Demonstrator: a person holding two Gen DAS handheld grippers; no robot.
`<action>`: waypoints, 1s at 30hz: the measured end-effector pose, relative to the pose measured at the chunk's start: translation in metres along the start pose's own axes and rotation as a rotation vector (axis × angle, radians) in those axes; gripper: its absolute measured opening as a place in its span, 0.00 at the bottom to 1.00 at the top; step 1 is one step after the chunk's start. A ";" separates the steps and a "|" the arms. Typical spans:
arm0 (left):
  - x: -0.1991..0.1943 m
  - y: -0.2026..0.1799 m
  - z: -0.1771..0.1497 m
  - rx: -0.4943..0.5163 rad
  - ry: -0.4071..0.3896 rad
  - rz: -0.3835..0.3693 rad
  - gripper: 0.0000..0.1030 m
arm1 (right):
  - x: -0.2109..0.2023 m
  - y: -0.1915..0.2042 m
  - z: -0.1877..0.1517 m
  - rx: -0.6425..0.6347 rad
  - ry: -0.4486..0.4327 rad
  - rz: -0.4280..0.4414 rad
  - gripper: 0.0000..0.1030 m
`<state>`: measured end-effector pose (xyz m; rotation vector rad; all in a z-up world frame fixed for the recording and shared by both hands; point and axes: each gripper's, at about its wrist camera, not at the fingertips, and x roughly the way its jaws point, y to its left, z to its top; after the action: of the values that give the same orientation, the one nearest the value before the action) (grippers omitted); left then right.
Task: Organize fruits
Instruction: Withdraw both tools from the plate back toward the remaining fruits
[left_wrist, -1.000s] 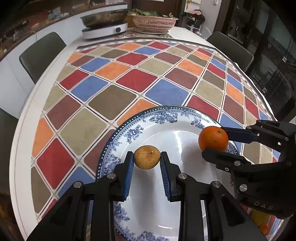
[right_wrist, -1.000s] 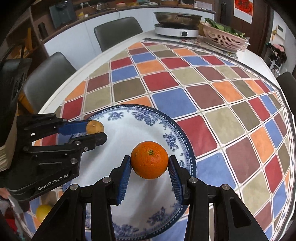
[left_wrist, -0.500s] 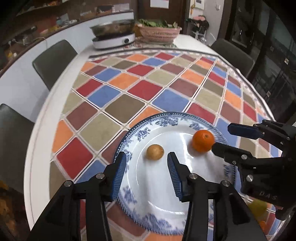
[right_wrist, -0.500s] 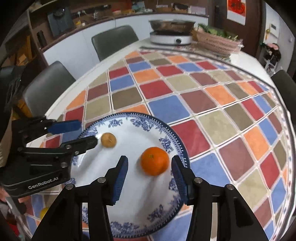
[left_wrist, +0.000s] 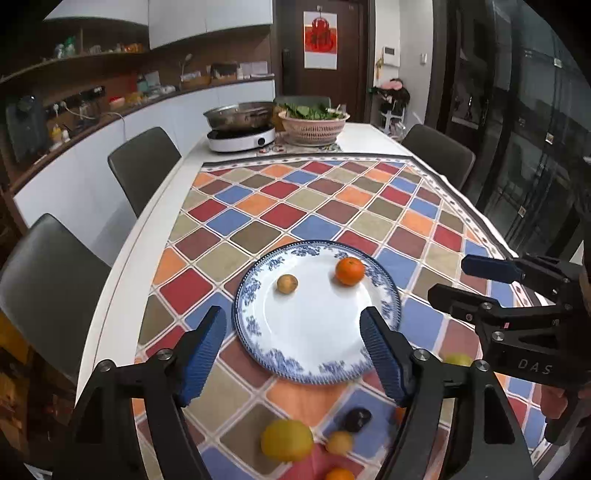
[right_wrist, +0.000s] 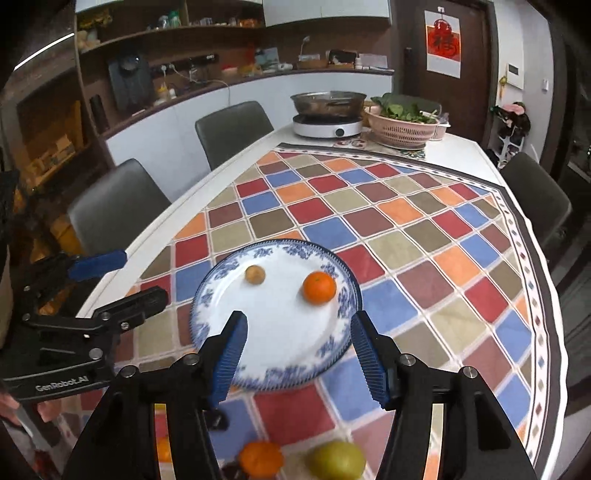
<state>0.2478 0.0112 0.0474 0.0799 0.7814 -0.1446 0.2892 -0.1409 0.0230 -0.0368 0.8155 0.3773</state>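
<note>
One blue-patterned plate (left_wrist: 388, 295) sits on the chequered tablecloth (left_wrist: 303, 199), carrying two fruits: one orange (left_wrist: 349, 271) toward its right side and one small brown fruit (left_wrist: 287, 283) to the left of it, the two well apart and neither touching the rim. The orange shows its stem end facing up in the right wrist view (right_wrist: 319, 287); both fruits are round, so no long axis can be read. The left gripper (left_wrist: 295, 352) hangs above the near edge of the plate, fingers spread wide and holding nothing. The right gripper (right_wrist: 297, 350) is likewise over the near rim, fingers parted and holding nothing. On the cloth nearer than the plate lie loose fruits, blurred: in the left wrist view, one yellow fruit (left_wrist: 287, 440), one smaller yellow-orange one (left_wrist: 340, 442), one dark item (left_wrist: 357, 419) and one orange piece at the bottom edge (left_wrist: 340, 474). Four chairs are counted around the table, and one pan on a cooker (left_wrist: 242, 138) stands beside one basket of greens (left_wrist: 314, 125) at the far end
</note>
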 end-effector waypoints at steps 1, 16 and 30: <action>-0.005 -0.002 -0.003 0.001 -0.005 0.000 0.73 | -0.008 0.002 -0.007 0.004 -0.004 -0.005 0.57; -0.058 -0.021 -0.061 -0.019 -0.017 -0.001 0.80 | -0.067 0.009 -0.074 0.068 -0.012 -0.050 0.57; -0.035 -0.025 -0.119 0.006 0.123 0.004 0.80 | -0.059 0.011 -0.123 0.072 0.090 -0.151 0.57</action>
<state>0.1363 0.0048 -0.0126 0.0964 0.9033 -0.1392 0.1624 -0.1707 -0.0182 -0.0476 0.9083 0.2050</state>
